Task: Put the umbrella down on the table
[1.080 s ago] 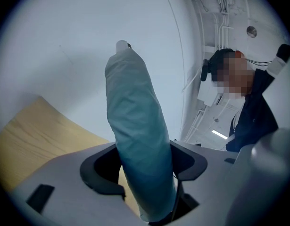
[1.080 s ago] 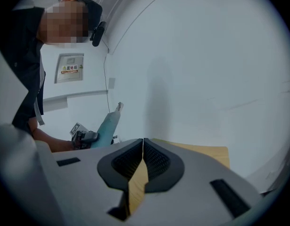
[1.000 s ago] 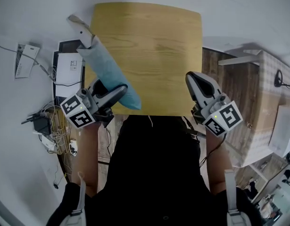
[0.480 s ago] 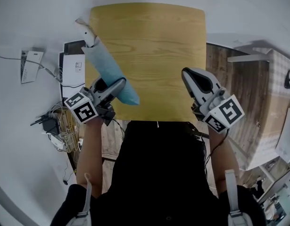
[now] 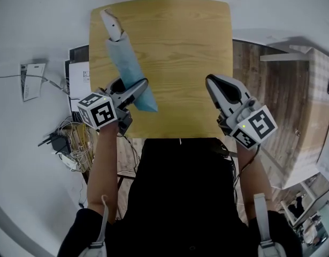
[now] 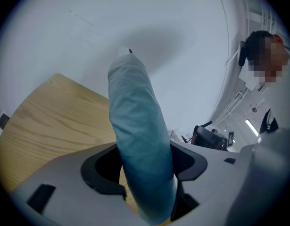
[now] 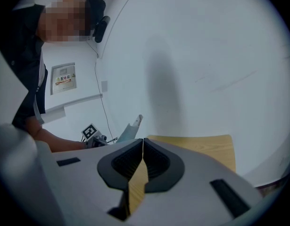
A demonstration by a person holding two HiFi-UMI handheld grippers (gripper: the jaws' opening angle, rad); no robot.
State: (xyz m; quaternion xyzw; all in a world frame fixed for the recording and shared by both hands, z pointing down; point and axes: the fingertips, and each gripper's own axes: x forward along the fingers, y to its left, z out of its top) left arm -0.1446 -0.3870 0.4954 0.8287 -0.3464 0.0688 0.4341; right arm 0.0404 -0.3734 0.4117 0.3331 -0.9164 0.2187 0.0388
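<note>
A folded light-blue umbrella (image 5: 128, 71) with a pale handle end (image 5: 112, 25) slants over the left part of the wooden table (image 5: 180, 52). My left gripper (image 5: 138, 90) is shut on the umbrella's near end, its jaws pressed on the blue fabric (image 6: 137, 140). In the left gripper view the umbrella rises straight up from between the jaws. My right gripper (image 5: 217, 87) hovers over the table's right side, shut, with nothing between its jaws (image 7: 143, 147). From the right gripper view the umbrella (image 7: 128, 131) and the left gripper's marker cube (image 7: 89, 131) show far off at the left.
The table (image 6: 50, 117) stands on a white floor. Left of it lie a white box (image 5: 78, 79), a paper sheet (image 5: 31, 79) and a tangle of cables (image 5: 68, 143). A wooden cabinet (image 5: 276, 100) stands to the right.
The left gripper has carried the umbrella rightward and farther over the table, so its whole length now lies above the tabletop. The right gripper has barely moved.
</note>
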